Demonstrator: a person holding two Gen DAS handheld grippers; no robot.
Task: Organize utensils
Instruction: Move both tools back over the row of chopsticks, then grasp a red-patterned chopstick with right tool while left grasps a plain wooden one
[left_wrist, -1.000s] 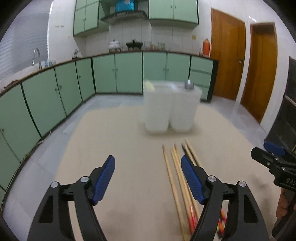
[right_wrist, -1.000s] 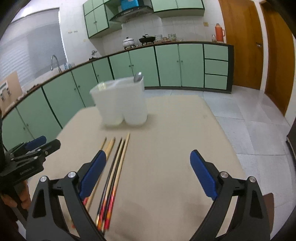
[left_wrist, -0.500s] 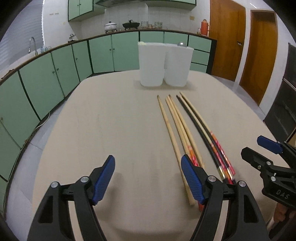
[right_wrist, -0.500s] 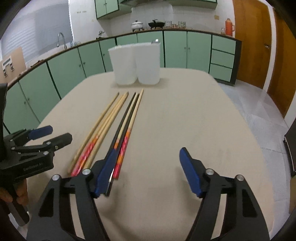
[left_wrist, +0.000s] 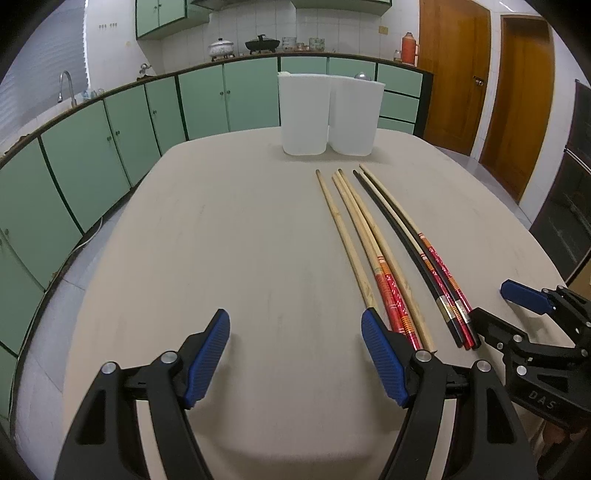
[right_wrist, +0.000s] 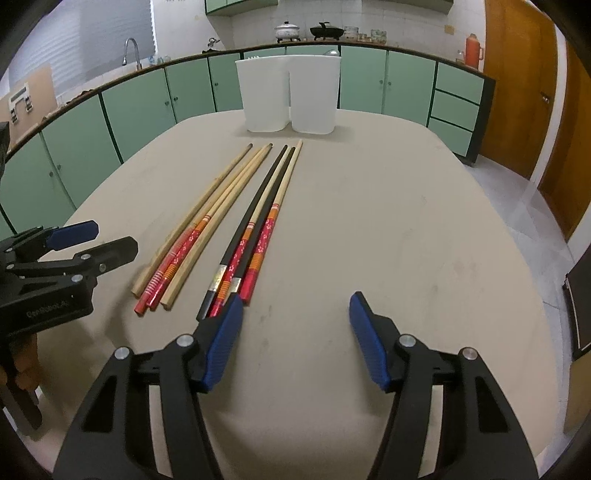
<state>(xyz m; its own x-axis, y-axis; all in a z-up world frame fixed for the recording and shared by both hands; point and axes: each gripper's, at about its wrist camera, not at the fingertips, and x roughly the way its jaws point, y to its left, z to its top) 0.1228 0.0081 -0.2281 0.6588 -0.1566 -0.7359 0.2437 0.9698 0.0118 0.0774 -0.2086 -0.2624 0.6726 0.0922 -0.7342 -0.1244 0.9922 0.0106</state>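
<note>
Several long chopsticks lie side by side on the beige table: a pale wooden group (left_wrist: 360, 236) (right_wrist: 207, 218) and a black-and-red group (left_wrist: 417, 251) (right_wrist: 258, 225). Two white plastic holders (left_wrist: 328, 112) (right_wrist: 288, 94) stand at the table's far end; a spoon tip shows in the right one (left_wrist: 361, 76). My left gripper (left_wrist: 295, 332) is open and empty, low over the near edge, left of the wooden group. My right gripper (right_wrist: 295, 314) is open and empty, its left pad by the black-and-red ends.
The round beige table (left_wrist: 240, 229) drops off at its near and side edges. Green kitchen cabinets (left_wrist: 110, 147) curve around the left and back. Wooden doors (left_wrist: 524, 92) stand at the right. Each gripper shows in the other's view (left_wrist: 532, 332) (right_wrist: 51, 266).
Both grippers have pulled back and dropped toward the near table edge, so the holders look farther away and the chopsticks' full length shows. Both stay open.
</note>
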